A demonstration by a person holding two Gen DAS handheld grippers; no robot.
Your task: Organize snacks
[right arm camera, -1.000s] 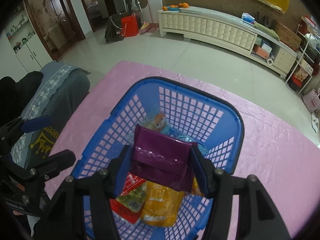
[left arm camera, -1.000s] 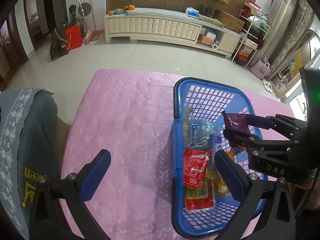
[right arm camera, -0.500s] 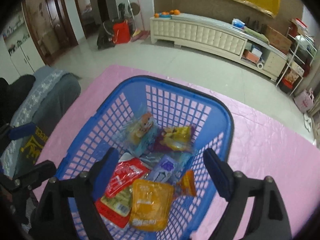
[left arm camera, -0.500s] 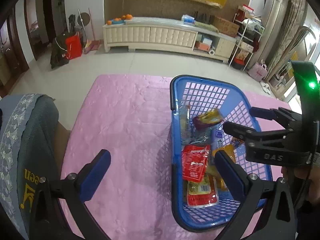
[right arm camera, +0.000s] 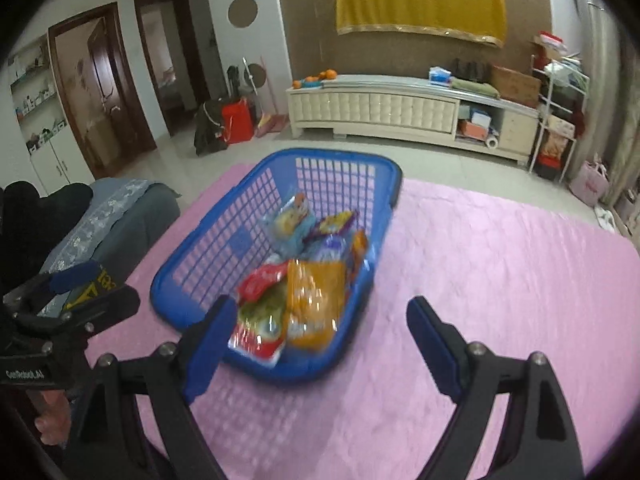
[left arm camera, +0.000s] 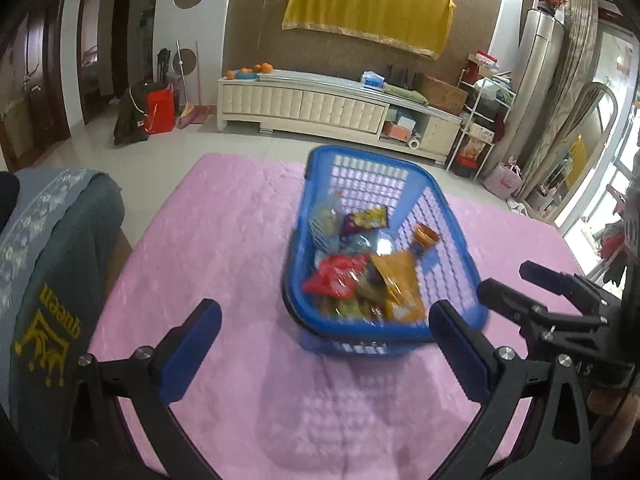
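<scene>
Blue basket [left arm camera: 440, 208] w/ snack packets [left arm camera: 396, 284] is seen mid-frame on pink cloth [left arm camera: 224, 240]. Left gripper [left arm camera: 324, 344] & right gripper [right arm camera: 320, 332] are held spread, nothing pinched.

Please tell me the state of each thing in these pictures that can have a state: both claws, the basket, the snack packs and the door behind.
Left claw: open, holding nothing.
Right claw: open, holding nothing.
Basket: upright on the pink cloth, filled with snacks.
Orange pack: lying in the basket, sealed as far as visible.
Red pack: lying in the basket beside the orange pack.
Purple pack: lying in the basket, farther back.
Door: open.
</scene>
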